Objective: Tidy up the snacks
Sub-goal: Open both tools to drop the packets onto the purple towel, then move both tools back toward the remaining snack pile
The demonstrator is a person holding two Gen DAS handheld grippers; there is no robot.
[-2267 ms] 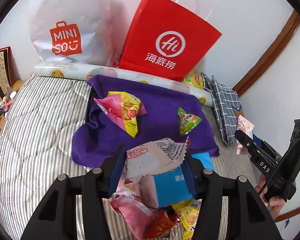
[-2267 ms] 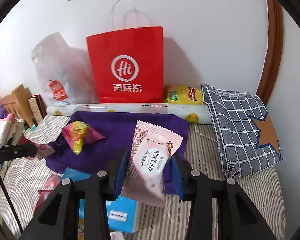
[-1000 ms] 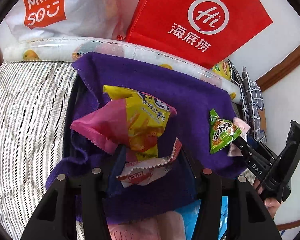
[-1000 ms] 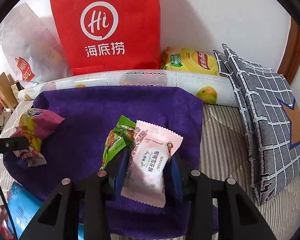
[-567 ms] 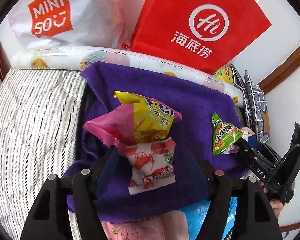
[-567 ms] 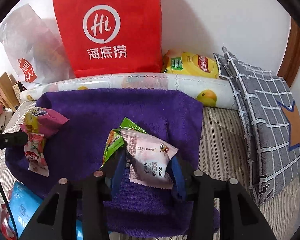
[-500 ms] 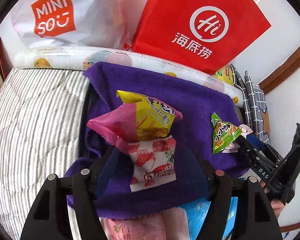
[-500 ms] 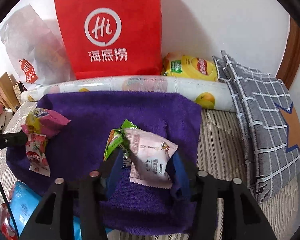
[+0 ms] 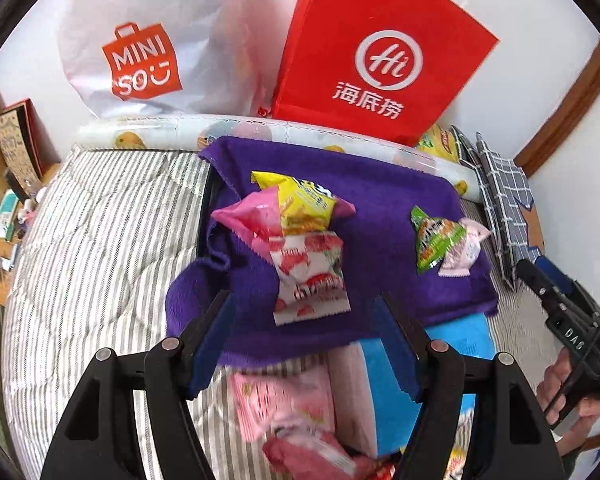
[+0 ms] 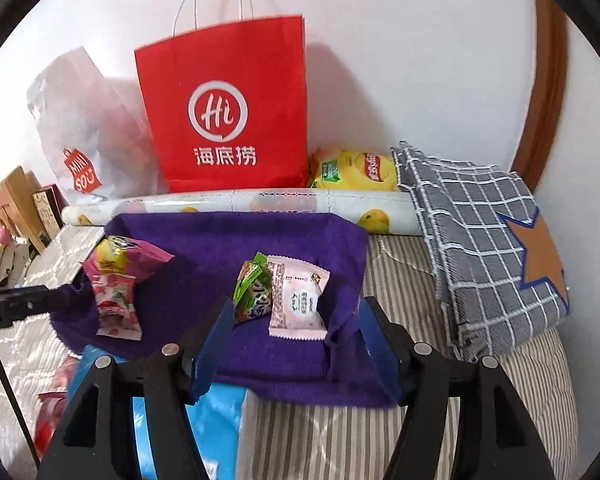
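A purple towel (image 9: 380,208) (image 10: 220,240) lies on the striped bed. On its left part a red-and-white strawberry packet (image 9: 308,276) (image 10: 116,304) rests against a pink packet (image 9: 256,216) and a yellow packet (image 9: 304,204). My left gripper (image 9: 304,312) hovers open just short of the strawberry packet, not touching it. On the towel's right part a pale pink packet (image 10: 300,300) (image 9: 464,252) leans on a green packet (image 10: 252,288) (image 9: 436,240). My right gripper (image 10: 296,316) is above and short of them, its jaws opening with nothing pressed between them.
A red paper bag (image 10: 228,112), a white plastic bag (image 9: 148,52), a fruit-print roll (image 10: 260,204), a yellow chips bag (image 10: 352,170) and a checked cushion (image 10: 488,248) line the wall. Near me lie a blue pack (image 10: 216,420) and pink snack packs (image 9: 284,404).
Both grippers let their packets go onto the purple towel, opened, and drew back and upward. The strawberry packet and the pale pink packet now lie free.
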